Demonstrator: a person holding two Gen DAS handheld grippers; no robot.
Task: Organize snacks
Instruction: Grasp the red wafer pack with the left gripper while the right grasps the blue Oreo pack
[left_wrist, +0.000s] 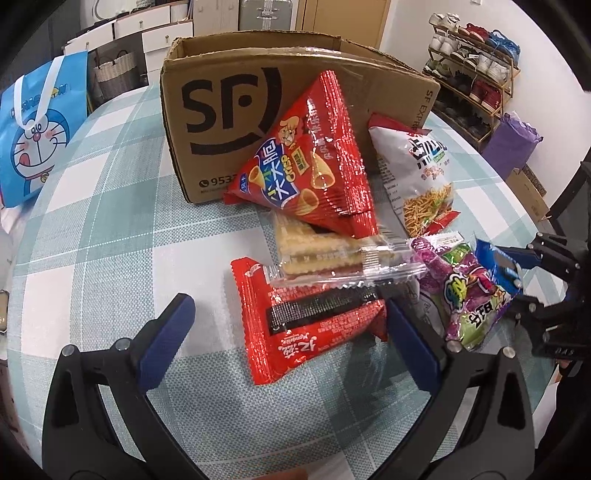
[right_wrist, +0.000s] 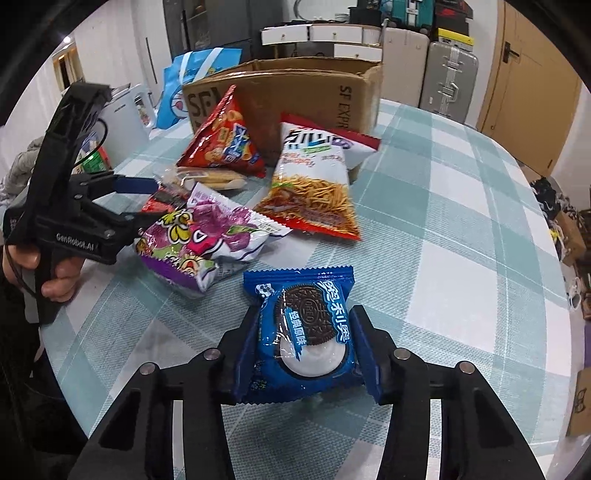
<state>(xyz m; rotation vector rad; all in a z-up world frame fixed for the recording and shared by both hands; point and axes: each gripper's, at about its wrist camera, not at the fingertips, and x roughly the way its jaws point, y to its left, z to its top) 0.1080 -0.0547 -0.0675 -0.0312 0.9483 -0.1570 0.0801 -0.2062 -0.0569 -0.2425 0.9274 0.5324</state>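
Observation:
An open SF cardboard box (left_wrist: 236, 110) stands at the back of the checked table. A pile of snacks lies in front of it: a red triangular crisp bag (left_wrist: 314, 166), a white noodle-snack bag (left_wrist: 421, 173), clear-wrapped crackers (left_wrist: 321, 251), a flat red packet (left_wrist: 306, 325) and a purple candy bag (left_wrist: 465, 291). My left gripper (left_wrist: 286, 314) is open, its fingers on either side of the red packet. My right gripper (right_wrist: 304, 332) is shut on a blue Oreo packet (right_wrist: 306, 328), held just above the table, right of the purple bag (right_wrist: 199, 240).
A blue Doraemon bag (left_wrist: 37, 136) stands at the table's left, beside the box. A shoe rack (left_wrist: 476, 74) and a purple bag (left_wrist: 513, 136) are past the table's right edge. Suitcases (right_wrist: 447, 77) and white drawers (right_wrist: 325, 37) stand behind the box (right_wrist: 295, 92).

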